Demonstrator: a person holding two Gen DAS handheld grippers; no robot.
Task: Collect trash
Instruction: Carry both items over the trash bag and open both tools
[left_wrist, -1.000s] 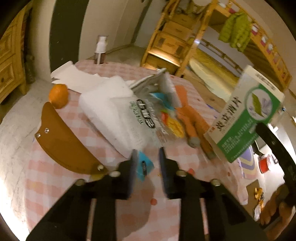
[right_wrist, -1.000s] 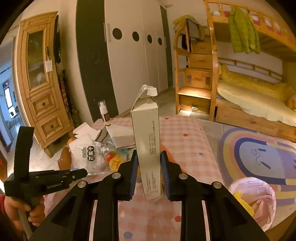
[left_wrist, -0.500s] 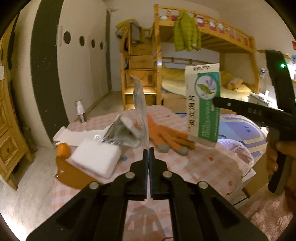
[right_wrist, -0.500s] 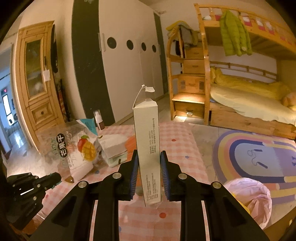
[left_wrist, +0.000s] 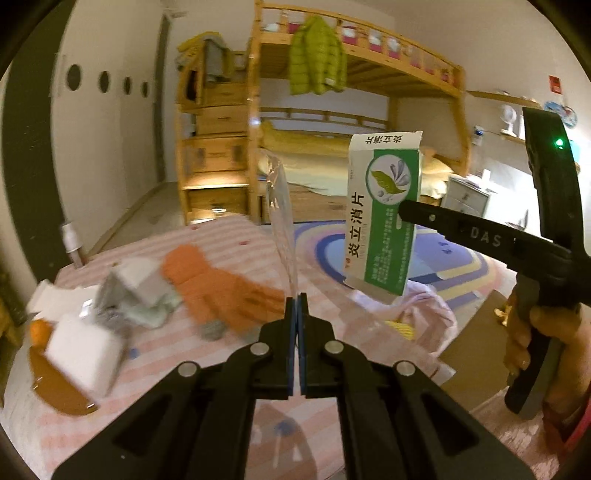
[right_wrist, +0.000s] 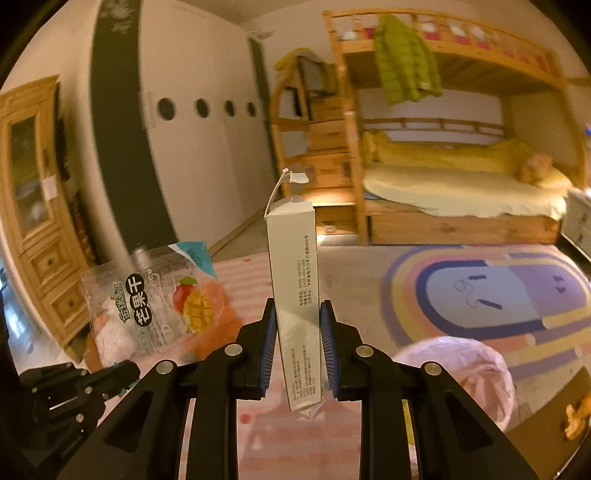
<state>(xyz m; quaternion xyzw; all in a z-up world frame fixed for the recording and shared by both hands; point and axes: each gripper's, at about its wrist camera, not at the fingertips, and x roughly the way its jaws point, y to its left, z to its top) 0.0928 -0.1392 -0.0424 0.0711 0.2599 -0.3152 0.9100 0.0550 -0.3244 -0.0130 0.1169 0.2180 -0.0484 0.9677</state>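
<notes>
Left wrist view: left gripper (left_wrist: 296, 297) has its jaws pressed together on the lower edge of a clear snack bag (left_wrist: 282, 221). Bag is seen edge-on, long axis upright, rising straight from the fingertips, above the table (left_wrist: 236, 236). To the right, the medicine box (left_wrist: 384, 210) hangs upright in the air, green face toward the camera, clamped by the right gripper (left_wrist: 400, 214) that reaches in from the right. Below the box sits a pink trash bag (left_wrist: 424, 314). On the checked tablecloth lie an orange glove (left_wrist: 218, 284), white foam block (left_wrist: 85, 358), crumpled wrappers (left_wrist: 136, 295), an orange (left_wrist: 37, 328) and a spray bottle (left_wrist: 72, 243) at the far edge. Nothing lies between either held item and the pink bag.

Right wrist view: right gripper (right_wrist: 297, 328) clamps the medicine box (right_wrist: 295, 280) at its lower half; narrow side faces the camera, long axis vertical, open flap on top. Snack bag (right_wrist: 155, 295) shows flat-on at the left, mango print visible, held by the left gripper (right_wrist: 125, 369) at its lower edge. Pink trash bag (right_wrist: 461, 369) lies lower right, beside the table edge, in front of the rug (right_wrist: 498, 288).
</notes>
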